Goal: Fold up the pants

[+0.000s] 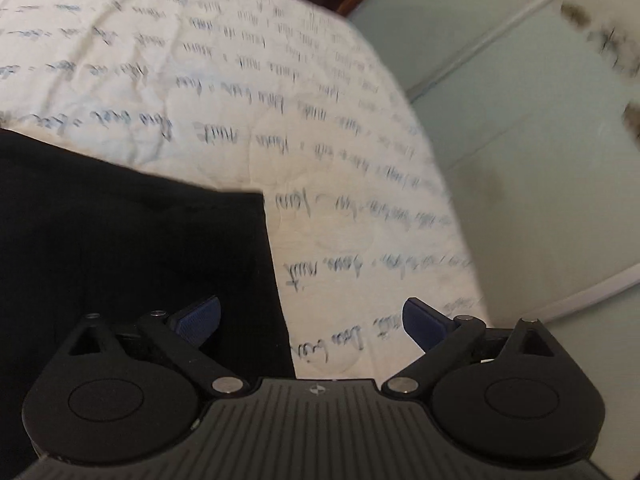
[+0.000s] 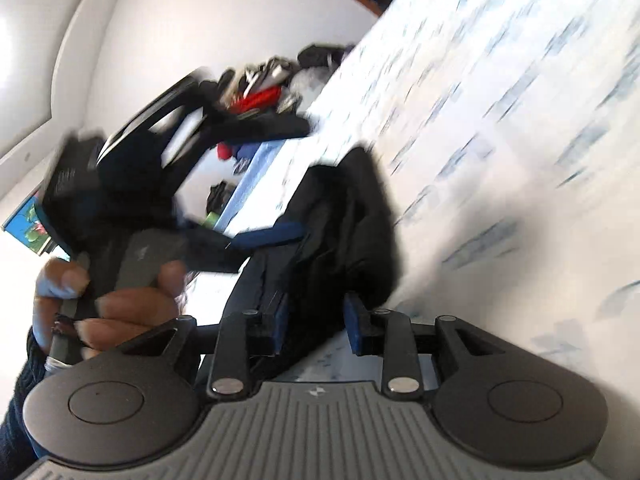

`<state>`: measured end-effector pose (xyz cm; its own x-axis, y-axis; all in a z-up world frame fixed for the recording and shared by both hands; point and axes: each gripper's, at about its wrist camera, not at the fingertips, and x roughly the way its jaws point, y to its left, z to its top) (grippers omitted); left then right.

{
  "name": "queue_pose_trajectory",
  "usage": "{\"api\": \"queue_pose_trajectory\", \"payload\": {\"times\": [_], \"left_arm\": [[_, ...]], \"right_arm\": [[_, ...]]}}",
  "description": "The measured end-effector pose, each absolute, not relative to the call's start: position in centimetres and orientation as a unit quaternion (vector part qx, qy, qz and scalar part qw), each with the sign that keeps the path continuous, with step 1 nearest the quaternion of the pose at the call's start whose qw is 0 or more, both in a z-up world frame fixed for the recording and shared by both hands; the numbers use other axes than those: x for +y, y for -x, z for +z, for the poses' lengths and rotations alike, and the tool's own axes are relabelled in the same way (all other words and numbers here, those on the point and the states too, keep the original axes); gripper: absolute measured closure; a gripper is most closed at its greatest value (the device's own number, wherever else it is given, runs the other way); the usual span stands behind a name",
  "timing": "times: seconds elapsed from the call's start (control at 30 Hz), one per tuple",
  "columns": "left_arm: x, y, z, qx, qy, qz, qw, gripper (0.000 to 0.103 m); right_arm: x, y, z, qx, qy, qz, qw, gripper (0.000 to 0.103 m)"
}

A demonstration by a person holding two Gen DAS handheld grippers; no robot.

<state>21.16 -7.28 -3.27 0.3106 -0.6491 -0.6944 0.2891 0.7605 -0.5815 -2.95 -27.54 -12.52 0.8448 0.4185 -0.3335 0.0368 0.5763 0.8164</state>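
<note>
The black pants [image 1: 132,248] lie on a white bedspread with blue script print [image 1: 224,80], filling the lower left of the left wrist view with a squared corner near the middle. My left gripper [image 1: 312,324] is open and empty, its left blue pad over the pants edge, its right pad over the bedspread. In the right wrist view the pants [image 2: 348,232] are a bunched black heap on the bed. My right gripper [image 2: 316,322] is partly open with black fabric between its blue pads; the view is blurred. The left gripper [image 2: 264,236] and the hand holding it show at left.
The bed's edge [image 1: 452,208] runs down the right side of the left wrist view, with pale green floor [image 1: 540,160] beyond. In the right wrist view, a black frame [image 2: 160,120] and a clutter of clothes [image 2: 264,88] stand beside the bed against a white wall.
</note>
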Motion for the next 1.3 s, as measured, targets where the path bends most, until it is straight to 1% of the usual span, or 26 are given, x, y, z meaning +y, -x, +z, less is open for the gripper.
{"api": "queue_pose_trajectory", "payload": {"times": [0.07, 0.1, 0.13, 0.17, 0.2, 0.23, 0.33, 0.47, 0.5, 0.6, 0.77, 0.87, 0.97, 1.07, 1.17, 1.2, 1.23, 1.27, 1.3], "left_arm": [[-4.4, -20.5, -2.5, 0.474, 0.179, -0.272, 0.818, 0.004], [-3.0, -20.1, -2.2, 0.459, 0.168, -0.242, 0.839, 0.004], [-1.7, -19.6, -2.0, 0.445, 0.155, -0.209, 0.857, 0.004], [-0.2, -19.2, -1.9, 0.436, 0.148, -0.188, 0.867, 0.004], [1.2, -18.6, -1.9, 0.429, 0.153, -0.172, 0.873, 0.004], [2.6, -18.1, -2.0, 0.425, 0.168, -0.16, 0.875, 0.004], [5.9, -16.4, -2.3, 0.409, 0.214, -0.135, 0.877, 0.004], [9.0, -14.6, -3.1, 0.389, 0.239, -0.108, 0.883, 0.004], [9.2, -14.4, -3.5, 0.391, 0.243, -0.107, 0.881, 0.004], [9.6, -13.9, -4.2, 0.402, 0.249, -0.116, 0.874, 0.004], [9.6, -14.0, -5.0, 0.407, 0.241, -0.123, 0.872, 0.004], [9.8, -14.2, -5.3, 0.409, 0.25, -0.126, 0.868, 0.004], [9.4, -14.3, -5.4, 0.409, 0.237, -0.13, 0.872, 0.004], [8.9, -14.6, -5.6, 0.411, 0.22, -0.125, 0.876, 0.004], [8.5, -14.6, -5.6, 0.41, 0.211, -0.124, 0.879, 0.003], [8.4, -14.6, -5.6, 0.411, 0.208, -0.124, 0.879, 0.003], [8.4, -14.6, -5.7, 0.412, 0.207, -0.122, 0.879, 0.003], [8.4, -14.7, -5.8, 0.414, 0.206, -0.12, 0.879, 0.003], [8.4, -14.8, -5.9, 0.415, 0.205, -0.118, 0.878, 0.002]], "right_arm": [[-29.1, 2.5, -12.0, 0.247, -0.441, 0.101, 0.857, 0.072], [-29.4, 2.4, -11.7, 0.247, -0.441, 0.095, 0.858, 0.067], [-29.6, 1.6, -11.3, 0.249, -0.444, 0.092, 0.856, 0.049], [-29.8, 1.1, -10.9, 0.251, -0.447, 0.1, 0.853, 0.039], [-31.0, -0.9, -10.4, 0.254, -0.448, 0.115, 0.849, 0.024], [-31.1, -2.0, -10.0, 0.262, -0.442, 0.134, 0.848, 0.02], [-32.3, -6.2, -9.2, 0.318, -0.417, 0.191, 0.83, 0.02], [-33.1, -10.4, -11.0, 0.389, -0.513, 0.263, 0.718, 0.02], [-33.0, -11.2, -11.2, 0.403, -0.512, 0.263, 0.711, 0.02], [-32.7, -12.1, -10.5, 0.42, -0.469, 0.229, 0.743, 0.02], [-32.3, -11.6, -10.2, 0.452, -0.443, 0.222, 0.742, 0.02], [-32.0, -11.5, -9.2, 0.434, -0.433, 0.221, 0.758, 0.02], [-31.0, -13.2, -9.3, 0.448, -0.423, 0.243, 0.749, 0.02], [-30.2, -14.6, -10.5, 0.472, -0.404, 0.248, 0.743, 0.02], [-30.3, -15.2, -11.4, 0.463, -0.427, 0.277, 0.725, 0.021], [-30.1, -15.3, -11.6, 0.463, -0.423, 0.281, 0.726, 0.028], [-29.7, -15.5, -11.7, 0.469, -0.406, 0.283, 0.732, 0.043], [-29.2, -15.7, -11.6, 0.473, -0.381, 0.281, 0.743, 0.051], [-29.1, -15.7, -11.5, 0.476, -0.36, 0.276, 0.753, 0.074]]}}
